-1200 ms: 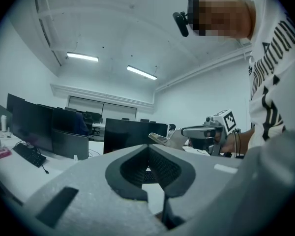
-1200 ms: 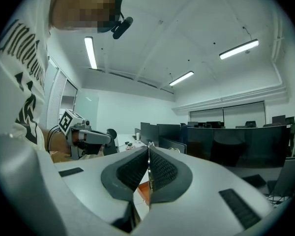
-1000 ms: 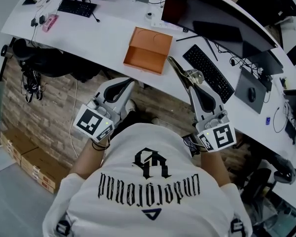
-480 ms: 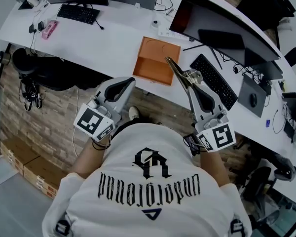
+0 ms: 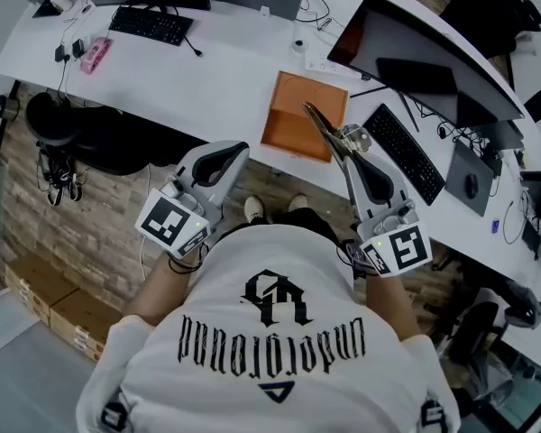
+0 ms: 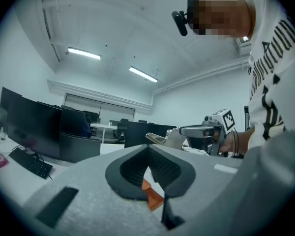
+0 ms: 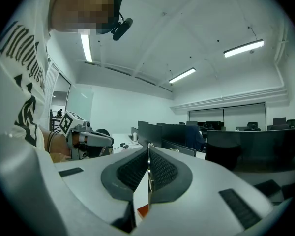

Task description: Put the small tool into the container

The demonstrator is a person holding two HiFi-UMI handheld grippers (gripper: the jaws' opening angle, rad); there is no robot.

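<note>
An open orange container [image 5: 305, 115] lies on the white desk [image 5: 216, 84], near its front edge. My right gripper [image 5: 347, 141] is shut on a small metal tool [image 5: 323, 123]. The tool sticks out forward, and its tip hangs over the container's right side. In the right gripper view the tool [image 7: 149, 180] is a thin strip pinched between the pads, with a bit of the container [image 7: 142, 211] below. My left gripper [image 5: 238, 149] is shut on nothing, short of the desk edge and left of the container. Through its jaws a corner of the container [image 6: 152, 196] shows.
A black keyboard [image 5: 406, 152] and a big monitor [image 5: 433, 57] sit right of the container, with a mouse [image 5: 473, 186] further right. Another keyboard [image 5: 153, 25] and a pink item [image 5: 94, 54] lie far left. A dark chair [image 5: 81, 124] and cardboard boxes [image 5: 45, 309] stand below the desk.
The desk and container have slid right and nearer in the head view, so the tool's tip now overlaps the container. Both grippers keep their pose and stay shut.
</note>
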